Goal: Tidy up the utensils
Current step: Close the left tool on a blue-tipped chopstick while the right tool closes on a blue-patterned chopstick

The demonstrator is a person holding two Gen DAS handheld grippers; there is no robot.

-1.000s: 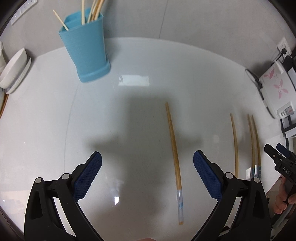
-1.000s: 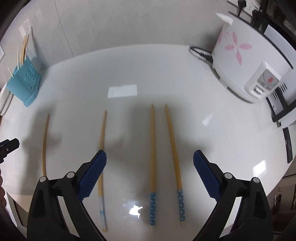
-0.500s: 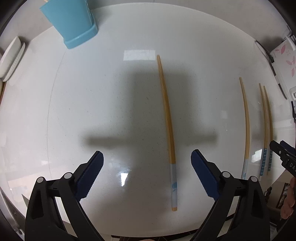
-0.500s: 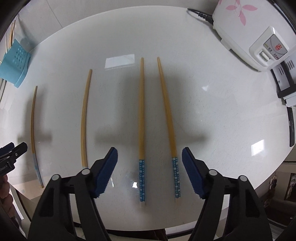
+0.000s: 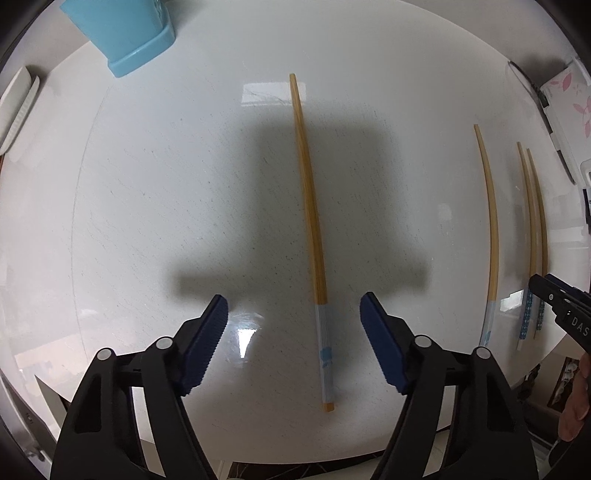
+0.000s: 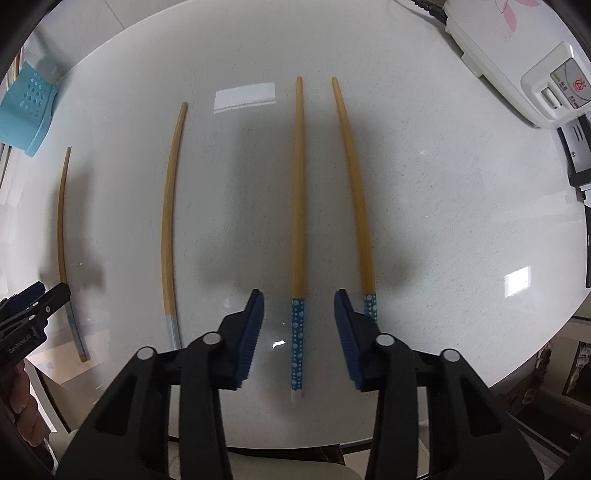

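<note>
Grippers point straight down at a white table (image 5: 147, 206), one in each of my hands. My left gripper (image 5: 293, 332) has blue ribbed pads on black arms; its jaws have just been closing and now stand fairly wide, with the pale striped handle end of one chopstick (image 5: 312, 236) lying between them, nearer the right-hand pad. Neither pad touches it. This chopstick lies flat on the table, its thin tip pointing away from me.

My right gripper (image 6: 299, 332) has also just been closing, and its jaws are now narrow. Between them lies the blue dotted handle of a second chopstick (image 6: 297, 206), flat on the table; a small gap shows on each side, so the pads do not press it. Just outside the right-hand pad lies its matching partner (image 6: 356, 192), also blue-dotted, partly hidden behind that pad.

Farther left in the right wrist view, a third chopstick with a grey handle (image 6: 169, 221) lies apart from the pair, roughly parallel to them. Beyond it lies the chopstick under my left gripper.

At the far left corner of the table stands a blue utensil holder (image 5: 122, 33), well apart from all the chopsticks. A white appliance with pink flowers (image 6: 517, 62) sits at the far right edge. Fingers of my hand (image 5: 576, 402) show at the frame's edge.
</note>
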